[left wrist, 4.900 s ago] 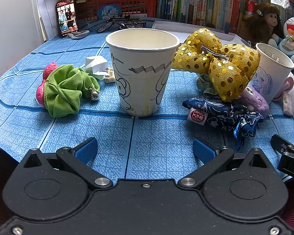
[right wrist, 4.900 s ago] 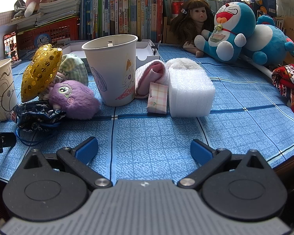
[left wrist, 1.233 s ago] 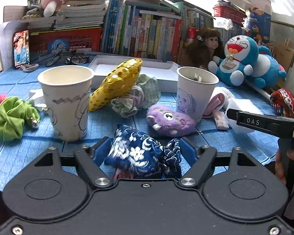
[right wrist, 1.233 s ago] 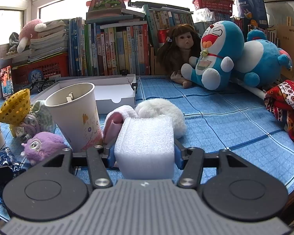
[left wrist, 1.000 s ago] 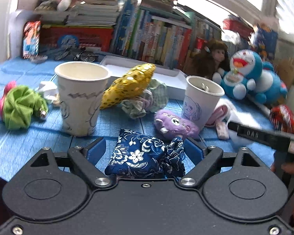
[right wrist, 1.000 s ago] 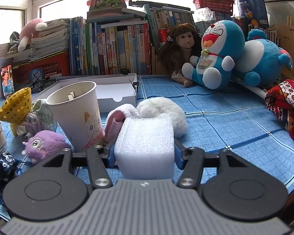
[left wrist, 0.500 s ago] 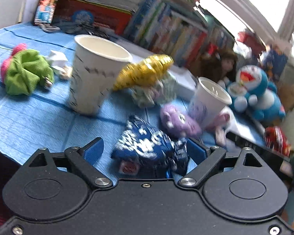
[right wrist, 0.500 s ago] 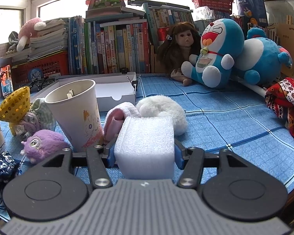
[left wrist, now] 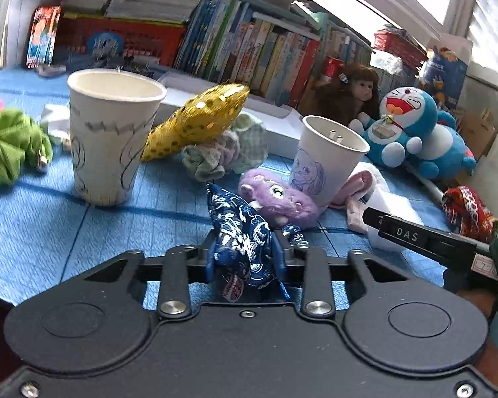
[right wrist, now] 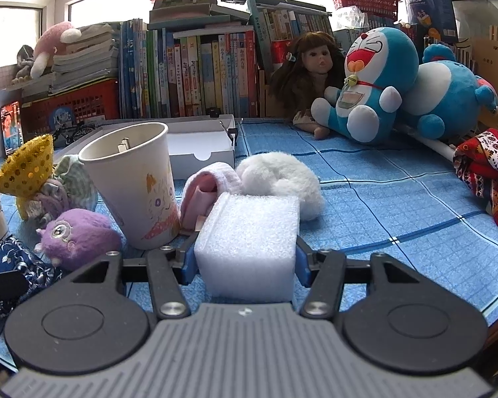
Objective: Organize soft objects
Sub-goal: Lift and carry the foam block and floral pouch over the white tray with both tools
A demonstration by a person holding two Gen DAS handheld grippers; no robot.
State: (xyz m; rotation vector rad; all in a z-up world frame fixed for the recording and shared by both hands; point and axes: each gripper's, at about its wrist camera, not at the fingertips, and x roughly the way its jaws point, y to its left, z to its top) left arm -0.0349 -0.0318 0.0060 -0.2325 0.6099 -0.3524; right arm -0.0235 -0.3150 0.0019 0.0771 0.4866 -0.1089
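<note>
My left gripper (left wrist: 245, 260) is closing its jaws, and the blue pads pinch a dark blue flowered pouch (left wrist: 239, 229), bunched upright between them above the blue tablecloth. Just beyond it lie a purple plush (left wrist: 279, 199) and a paper cup with a drawn face (left wrist: 325, 159). A larger paper cup (left wrist: 111, 132) stands to the left. My right gripper (right wrist: 245, 262) is also closing, its pads pressing both sides of a white foam block (right wrist: 249, 232). Left of the block stands the drawn cup (right wrist: 139, 182). A pink cloth (right wrist: 209, 185) and a white fluffy piece (right wrist: 279, 179) lie behind it.
A gold sequined bow (left wrist: 199, 119) rests on pale scrunchies, and a green scrunchie (left wrist: 10, 146) lies far left. A white box (right wrist: 196, 146), books, a doll and blue plush toys (right wrist: 375, 86) line the back. A red patterned cloth (right wrist: 484, 172) lies at the right edge.
The left jaws have closed from wide apart onto the blue pouch, squeezing it into an upright bunch. The right gripper holds still on the foam block, its pads slightly closer together.
</note>
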